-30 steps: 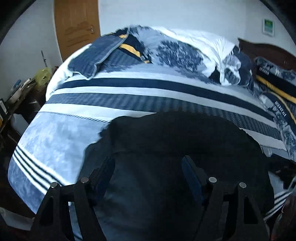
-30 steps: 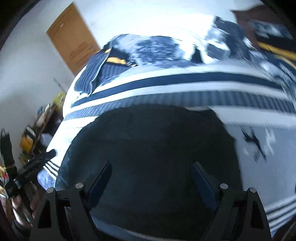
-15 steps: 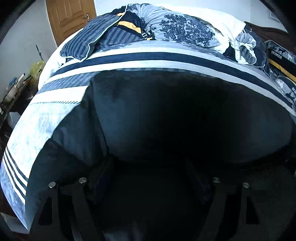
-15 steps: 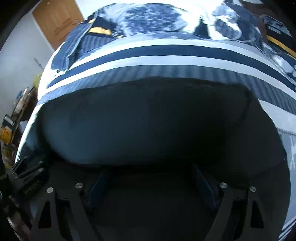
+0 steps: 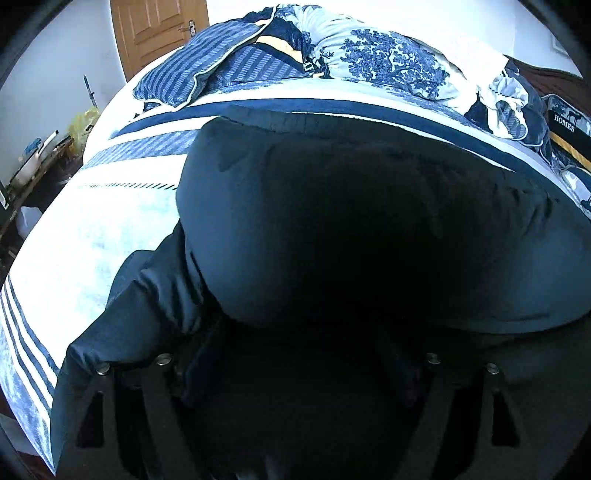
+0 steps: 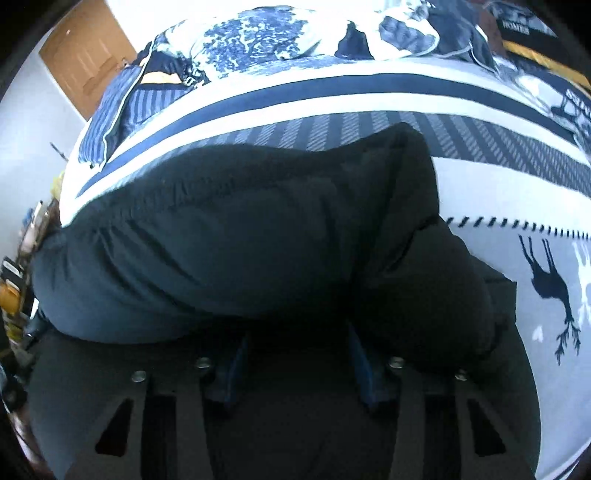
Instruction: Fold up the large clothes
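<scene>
A large dark navy padded jacket [image 5: 332, 229] lies on the striped blue and white bed cover [image 5: 92, 236], folded over into a thick bulging roll. It also fills the right wrist view [image 6: 229, 251]. My left gripper [image 5: 295, 354] sits low against the near fold, its fingers wide apart and half buried in dark cloth. A sleeve [image 5: 140, 295] trails to the lower left. My right gripper [image 6: 295, 343] is pressed under the fold, its blue-padded fingers [image 6: 236, 354] apart with cloth between them.
Crumpled blue patterned bedding and pillows [image 5: 388, 62] are piled at the far side of the bed. A wooden door [image 5: 155, 33] stands behind. A cluttered side table [image 5: 33, 162] is at the left. The cover shows deer prints [image 6: 550, 284] to the right.
Both grippers have moved forward and down into the jacket. The jacket's far part has been folded toward me into a thick roll that now fills both views.
</scene>
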{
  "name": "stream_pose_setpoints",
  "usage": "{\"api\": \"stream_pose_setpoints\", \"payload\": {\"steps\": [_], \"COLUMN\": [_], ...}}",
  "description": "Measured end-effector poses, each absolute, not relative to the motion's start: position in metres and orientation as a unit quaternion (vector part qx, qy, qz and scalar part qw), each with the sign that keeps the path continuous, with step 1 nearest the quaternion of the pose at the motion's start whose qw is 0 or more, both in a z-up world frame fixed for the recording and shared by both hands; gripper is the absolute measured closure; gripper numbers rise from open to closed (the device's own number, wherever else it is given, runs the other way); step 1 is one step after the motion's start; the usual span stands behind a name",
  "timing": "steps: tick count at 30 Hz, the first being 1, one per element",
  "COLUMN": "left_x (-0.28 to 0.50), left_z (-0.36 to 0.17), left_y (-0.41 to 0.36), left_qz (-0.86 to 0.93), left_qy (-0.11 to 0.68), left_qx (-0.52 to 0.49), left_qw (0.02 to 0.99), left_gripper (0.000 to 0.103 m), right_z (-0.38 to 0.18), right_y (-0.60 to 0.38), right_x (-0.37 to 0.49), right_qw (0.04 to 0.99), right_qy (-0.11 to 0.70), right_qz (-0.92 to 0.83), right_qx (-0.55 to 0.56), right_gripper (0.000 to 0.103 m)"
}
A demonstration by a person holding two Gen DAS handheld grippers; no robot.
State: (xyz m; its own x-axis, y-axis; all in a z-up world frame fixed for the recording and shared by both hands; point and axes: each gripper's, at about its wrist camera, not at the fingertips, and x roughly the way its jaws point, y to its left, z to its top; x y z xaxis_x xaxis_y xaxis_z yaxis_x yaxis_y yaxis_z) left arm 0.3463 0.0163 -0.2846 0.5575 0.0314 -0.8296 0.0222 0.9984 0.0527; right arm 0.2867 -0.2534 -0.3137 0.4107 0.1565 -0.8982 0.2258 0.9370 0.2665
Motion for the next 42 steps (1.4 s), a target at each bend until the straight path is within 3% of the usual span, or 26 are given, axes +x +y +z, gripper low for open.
{"api": "stream_pose_setpoints", "payload": {"steps": [42], "left_x": [0.347], "left_z": [-0.297], "left_y": [0.011], "left_qz": [0.008], "left_qy": [0.468], "left_qx": [0.045], "left_qw": [0.883], "left_gripper": [0.02], "right_z": [-0.332], "right_y": [-0.222], "right_x": [0.306], "right_qw": [0.832], "right_qy": [0.534], "right_qz": [-0.033], "right_qx": [0.146], "right_gripper": [0.051]}}
